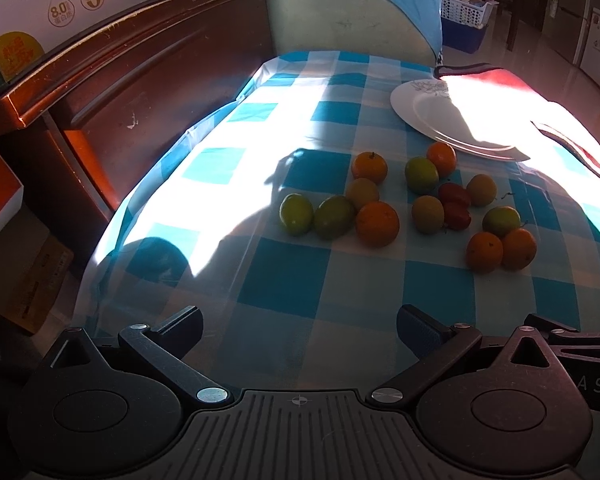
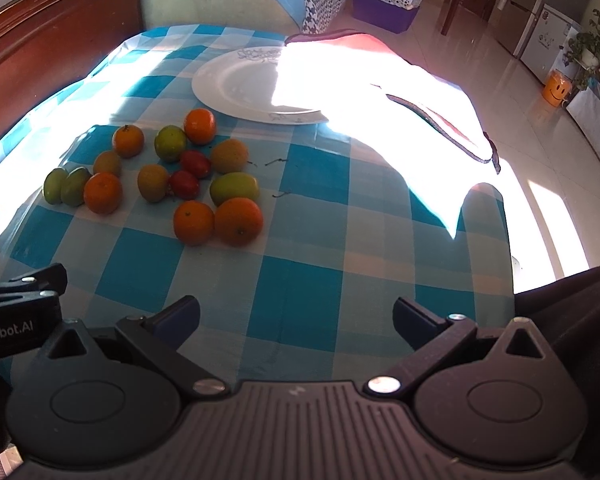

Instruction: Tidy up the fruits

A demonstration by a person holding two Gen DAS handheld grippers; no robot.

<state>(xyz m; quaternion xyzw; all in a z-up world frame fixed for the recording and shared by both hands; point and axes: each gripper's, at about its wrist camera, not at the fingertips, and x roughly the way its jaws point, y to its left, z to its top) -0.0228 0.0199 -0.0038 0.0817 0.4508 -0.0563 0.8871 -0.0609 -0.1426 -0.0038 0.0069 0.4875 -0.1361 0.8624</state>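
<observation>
Several loose fruits lie on the blue-and-white checked tablecloth (image 1: pixel 284 280): oranges (image 1: pixel 377 224) (image 2: pixel 238 221), green fruits (image 1: pixel 296 213) (image 2: pixel 233 188) and two small red ones (image 1: pixel 454 194) (image 2: pixel 184 184). A white plate (image 1: pixel 432 116) (image 2: pixel 236 84) stands empty behind them, partly in glare. My left gripper (image 1: pixel 300 328) is open and empty, well short of the fruits. My right gripper (image 2: pixel 296 316) is open and empty, near the table's front, right of the fruits.
A red cloth or bag (image 2: pixel 360 42) lies right of the plate in strong sunlight. A dark wooden cabinet (image 1: pixel 140 80) flanks the table on the left. A chair with blue fabric (image 1: pixel 340 20) stands behind. The table's right edge drops to the floor (image 2: pixel 540 160).
</observation>
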